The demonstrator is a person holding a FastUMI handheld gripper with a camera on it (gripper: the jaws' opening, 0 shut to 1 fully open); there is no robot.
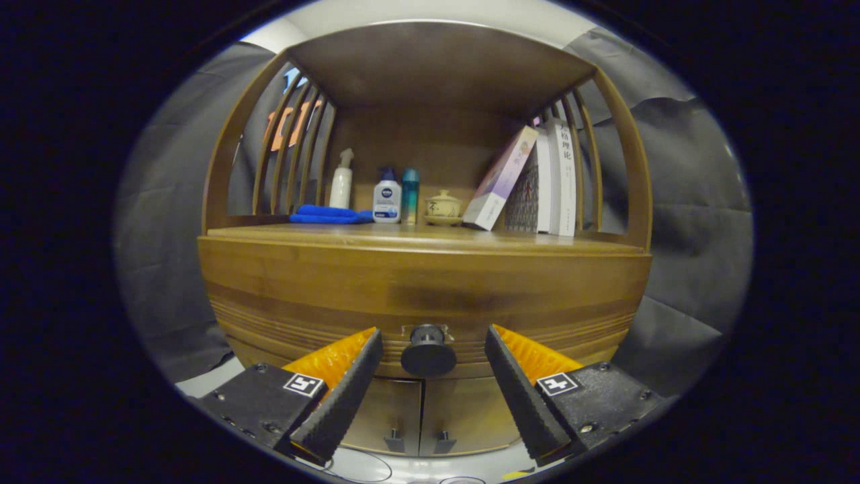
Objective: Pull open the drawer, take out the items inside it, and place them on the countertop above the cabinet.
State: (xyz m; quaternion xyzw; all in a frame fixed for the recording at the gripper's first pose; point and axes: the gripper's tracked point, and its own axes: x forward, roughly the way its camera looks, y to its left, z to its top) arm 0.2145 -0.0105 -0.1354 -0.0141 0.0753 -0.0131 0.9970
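A wooden cabinet fills the scene, with its drawer front (423,289) shut. A round dark knob (428,352) sticks out of the drawer's lower middle. My gripper (433,346) is open, one finger on each side of the knob with a gap on both sides, touching nothing. The countertop (416,236) lies above the drawer, under a wooden shelf roof. Whatever the drawer holds is hidden.
On the countertop stand a folded blue cloth (329,214), a white spray bottle (341,180), a white-and-blue bottle (387,197), a teal bottle (410,195), a small lidded pot (443,206) and leaning books (531,181). Two cupboard doors (420,417) sit below the drawer.
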